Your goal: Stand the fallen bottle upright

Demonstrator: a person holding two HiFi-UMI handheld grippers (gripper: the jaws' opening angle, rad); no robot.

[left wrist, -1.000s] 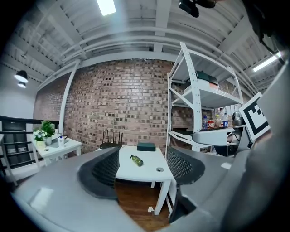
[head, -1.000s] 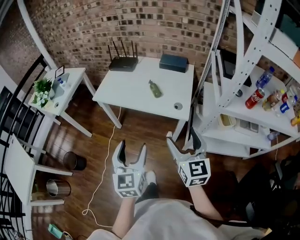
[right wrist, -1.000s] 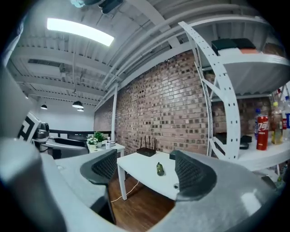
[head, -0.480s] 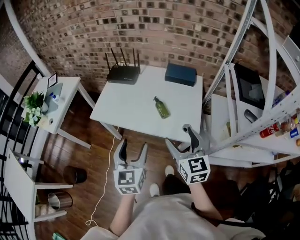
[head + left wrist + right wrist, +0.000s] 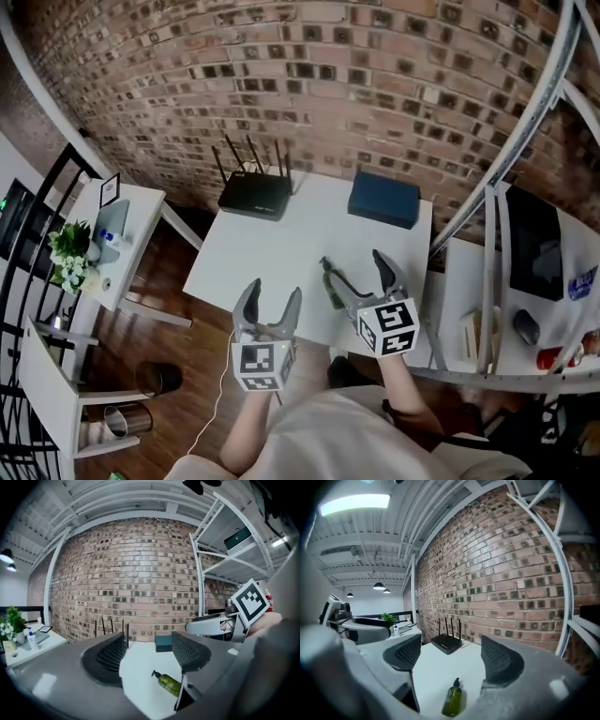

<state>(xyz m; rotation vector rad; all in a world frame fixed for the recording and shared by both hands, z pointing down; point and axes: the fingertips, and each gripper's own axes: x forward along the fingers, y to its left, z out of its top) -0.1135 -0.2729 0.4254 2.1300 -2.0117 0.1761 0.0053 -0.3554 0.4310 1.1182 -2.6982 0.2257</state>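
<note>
The green bottle [image 5: 330,287] lies flat on the table [image 5: 272,248], well in front of the router [image 5: 255,195]. The right claw [image 5: 356,274] hovers at it, jaws wide, probably to straddle it. The left claw [image 5: 273,292], likewise spread and empty, hangs farther from the router.

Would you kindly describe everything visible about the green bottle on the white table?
The bottle is olive green, seemingly translucent plastic, with a dark pump top. It lies on its side on the white table, pump end towards the brick wall. Only the table touches it; the right hand-held gripper hovers near it, jaws open and empty.
</note>
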